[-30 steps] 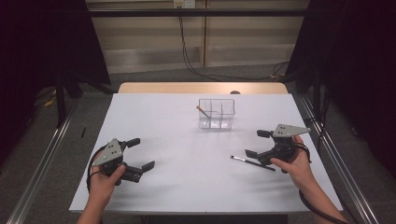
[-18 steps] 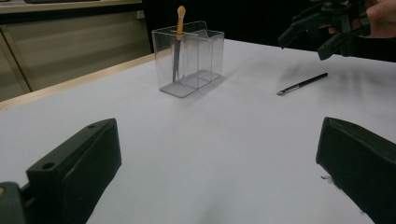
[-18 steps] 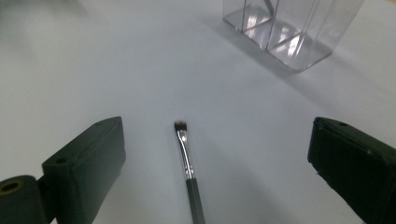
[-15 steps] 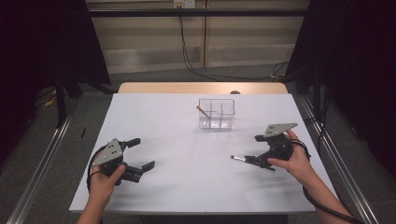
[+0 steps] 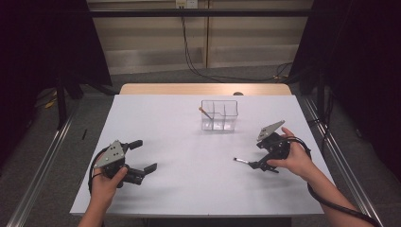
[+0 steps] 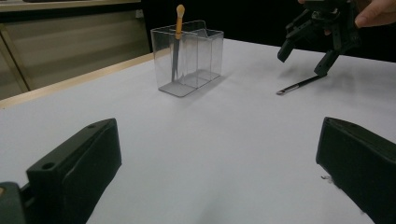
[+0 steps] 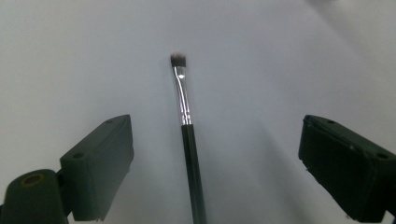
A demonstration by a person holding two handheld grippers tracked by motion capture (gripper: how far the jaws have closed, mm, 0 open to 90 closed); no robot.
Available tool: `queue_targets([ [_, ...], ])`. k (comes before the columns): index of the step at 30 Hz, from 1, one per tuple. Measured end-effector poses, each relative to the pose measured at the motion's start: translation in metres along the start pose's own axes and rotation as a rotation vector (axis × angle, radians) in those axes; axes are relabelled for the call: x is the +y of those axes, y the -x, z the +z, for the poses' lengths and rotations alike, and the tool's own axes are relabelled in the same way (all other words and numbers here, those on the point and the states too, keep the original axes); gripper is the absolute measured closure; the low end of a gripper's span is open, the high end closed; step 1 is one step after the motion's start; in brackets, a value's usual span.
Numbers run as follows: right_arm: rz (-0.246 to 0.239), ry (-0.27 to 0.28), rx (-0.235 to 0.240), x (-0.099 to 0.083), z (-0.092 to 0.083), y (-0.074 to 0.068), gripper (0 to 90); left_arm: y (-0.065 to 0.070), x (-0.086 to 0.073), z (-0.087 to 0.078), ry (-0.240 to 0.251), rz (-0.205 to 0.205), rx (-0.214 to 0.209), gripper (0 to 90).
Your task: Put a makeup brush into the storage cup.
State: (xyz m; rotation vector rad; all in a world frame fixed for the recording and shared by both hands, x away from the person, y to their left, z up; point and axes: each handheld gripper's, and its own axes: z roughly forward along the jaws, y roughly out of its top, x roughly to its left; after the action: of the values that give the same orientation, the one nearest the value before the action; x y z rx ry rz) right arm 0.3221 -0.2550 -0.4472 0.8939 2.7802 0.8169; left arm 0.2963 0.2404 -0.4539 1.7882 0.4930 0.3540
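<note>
A thin black makeup brush (image 5: pixel 241 161) with a silver ferrule lies flat on the white table (image 5: pixel 189 189), right of centre. My right gripper (image 5: pixel 259 156) is lowered over its handle and is open. In the right gripper view the brush (image 7: pixel 187 130) runs up between the two spread jaws of that gripper (image 7: pixel 224 163), touching neither. My left gripper (image 5: pixel 144 155) rests open at the near left, holding nothing. A clear divided container (image 5: pixel 219 115) stands upright at the back middle, with an orange-tipped brush (image 5: pixel 204 112) leaning in its left compartment.
From the left gripper (image 6: pixel 217 172), the container (image 6: pixel 189 56) and its orange-tipped brush (image 6: pixel 178 28) are ahead, with the right gripper (image 6: pixel 322 42) above the black brush (image 6: pixel 299 85) farther right. A wooden edge (image 5: pixel 203 89) borders the table's far side. Metal rails flank the table.
My right gripper has moved left and down toward the black brush, and its open jaws now straddle the handle. The left gripper has stayed in place.
</note>
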Motion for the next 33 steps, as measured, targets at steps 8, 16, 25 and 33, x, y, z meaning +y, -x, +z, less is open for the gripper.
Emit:
queue_targets([
  [8, -0.007, -0.086, 0.002, 0.005, 0.003, 0.001, 17.1, 0.0, 0.0, 0.0, -0.002, 0.0, -0.002, 0.1],
  [16, -0.007, -0.14, 0.008, 0.009, 0.005, 0.001, 24.5, 0.0, 0.0, 0.0, 0.001, -0.002, -0.003, 0.1],
  [25, -0.035, -0.192, 0.027, 0.012, 0.008, -0.001, 43.3, 0.0, 0.0, 0.0, 0.0, -0.003, -0.004, 0.1],
  [33, -0.054, -0.221, 0.02, 0.014, 0.01, -0.005, 60.0, -0.001, -0.001, 0.0, 0.0, -0.005, -0.007, 0.1],
])
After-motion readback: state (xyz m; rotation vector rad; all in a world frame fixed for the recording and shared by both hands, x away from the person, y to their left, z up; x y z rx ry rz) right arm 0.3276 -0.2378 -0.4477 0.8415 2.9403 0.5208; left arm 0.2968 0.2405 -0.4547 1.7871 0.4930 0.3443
